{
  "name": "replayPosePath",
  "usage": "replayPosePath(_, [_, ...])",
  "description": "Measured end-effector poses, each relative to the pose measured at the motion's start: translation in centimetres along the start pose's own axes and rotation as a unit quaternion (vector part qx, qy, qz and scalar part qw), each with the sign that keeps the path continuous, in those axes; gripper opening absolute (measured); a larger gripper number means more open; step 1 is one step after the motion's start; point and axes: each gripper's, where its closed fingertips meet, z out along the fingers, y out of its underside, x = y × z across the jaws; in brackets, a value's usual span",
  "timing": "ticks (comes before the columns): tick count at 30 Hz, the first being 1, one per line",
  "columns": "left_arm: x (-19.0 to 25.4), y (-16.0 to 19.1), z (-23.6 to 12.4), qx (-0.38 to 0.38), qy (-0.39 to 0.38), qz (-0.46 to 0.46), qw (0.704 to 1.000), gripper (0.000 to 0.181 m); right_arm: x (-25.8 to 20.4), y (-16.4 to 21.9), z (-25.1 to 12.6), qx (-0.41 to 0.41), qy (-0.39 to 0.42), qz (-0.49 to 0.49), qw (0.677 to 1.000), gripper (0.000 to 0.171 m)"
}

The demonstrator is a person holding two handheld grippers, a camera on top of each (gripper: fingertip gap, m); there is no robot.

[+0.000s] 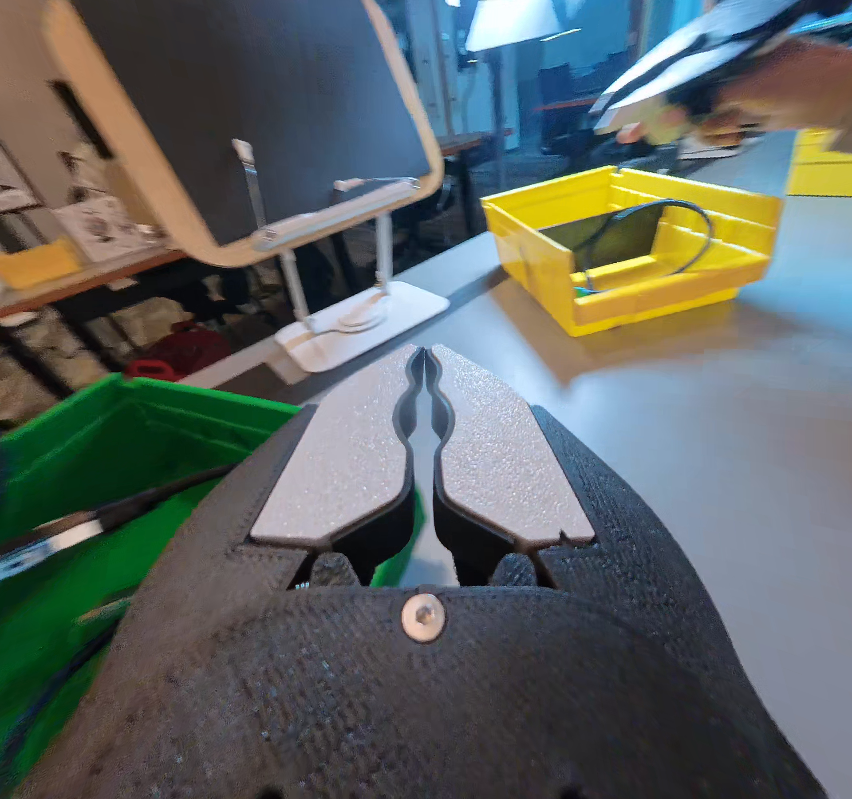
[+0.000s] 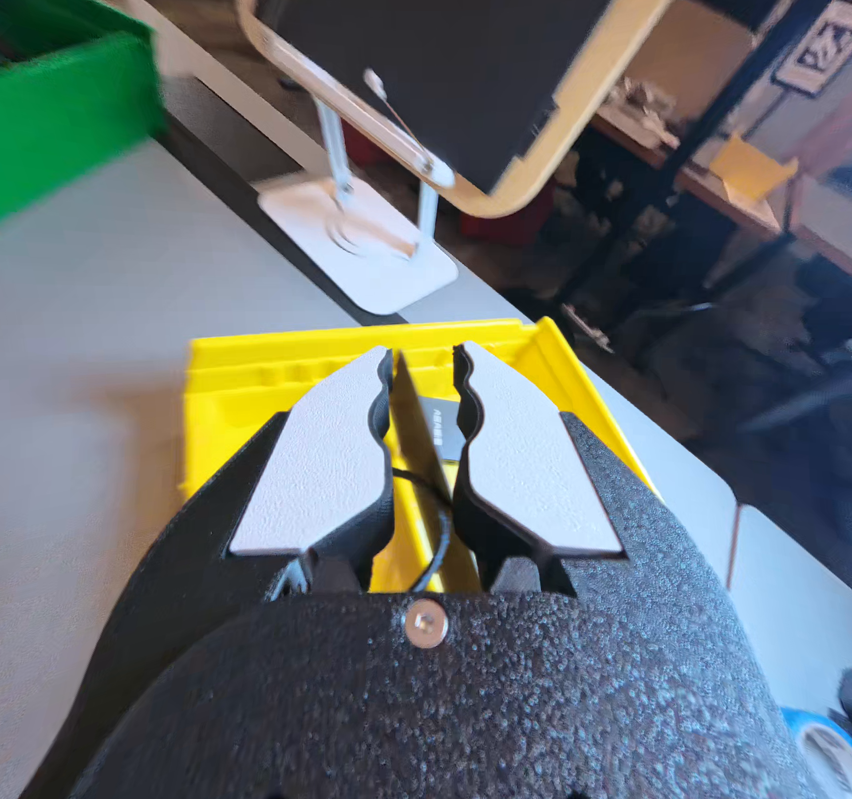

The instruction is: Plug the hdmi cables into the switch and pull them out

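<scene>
Nothing plugged yet: my right gripper [image 2: 423,352] hangs parted above the yellow bin [image 2: 286,352], left gripper [image 1: 426,352] clenched, empty.

Workshop or lab: grey worktable [image 1: 691,454], yellow parts bin [image 1: 645,297], green bin [image 1: 92,445], cluttered shelving [image 2: 691,140] behind.

Yellow bin [image 1: 645,302]; green bin [image 1: 92,454]; grey table [image 1: 691,454]; white stand base [image 2: 369,260]; black cable [image 1: 691,223].
</scene>
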Motion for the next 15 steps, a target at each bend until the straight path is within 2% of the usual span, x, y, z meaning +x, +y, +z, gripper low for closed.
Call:
replayPosePath(1, [-1.6, -0.6, -0.7, 0.003, -0.027, 0.009, 1.000, 0.002, -1.5, -0.6, -1.5, 0.017, -0.013, -0.006, 1.000, 0.025])
replayPosePath(4, [-6.8, -2.4, -3.4, 0.007, -0.096, 0.018, 0.995, 0.005, -6.1, -0.5, -5.4, 0.037, -0.039, -0.046, 0.998, 0.025])
replayPosePath(6, [-10.2, -2.4, -4.9, -0.021, -0.127, 0.016, 0.992, 0.007, -8.8, 0.4, -7.2, 0.040, -0.047, -0.073, 0.995, 0.025])
replayPosePath(8, [-13.3, -1.5, -5.8, -0.062, -0.147, -0.023, 0.987, 0.010, -11.2, 1.3, -8.3, 0.045, -0.060, -0.081, 0.994, 0.024])
replayPosePath(9, [-14.7, -1.2, -6.1, -0.064, -0.154, -0.070, 0.983, 0.013, -12.5, 1.5, -8.6, 0.050, -0.074, -0.074, 0.993, 0.024])
replayPosePath(11, [-16.2, -0.6, -5.8, -0.031, -0.143, -0.228, 0.962, 0.029, -14.7, 1.7, -8.6, 0.060, -0.101, -0.056, 0.991, 0.024])
replayPosePath(13, [-16.0, 0.2, -4.8, 0.013, -0.114, -0.380, 0.918, 0.049, -16.5, 1.6, -8.2, 0.073, -0.122, -0.047, 0.989, 0.024])
replayPosePath(15, [-15.8, 2.2, -4.1, 0.024, -0.140, -0.445, 0.884, 0.066, -18.0, 1.4, -7.5, 0.087, -0.139, -0.042, 0.986, 0.023])
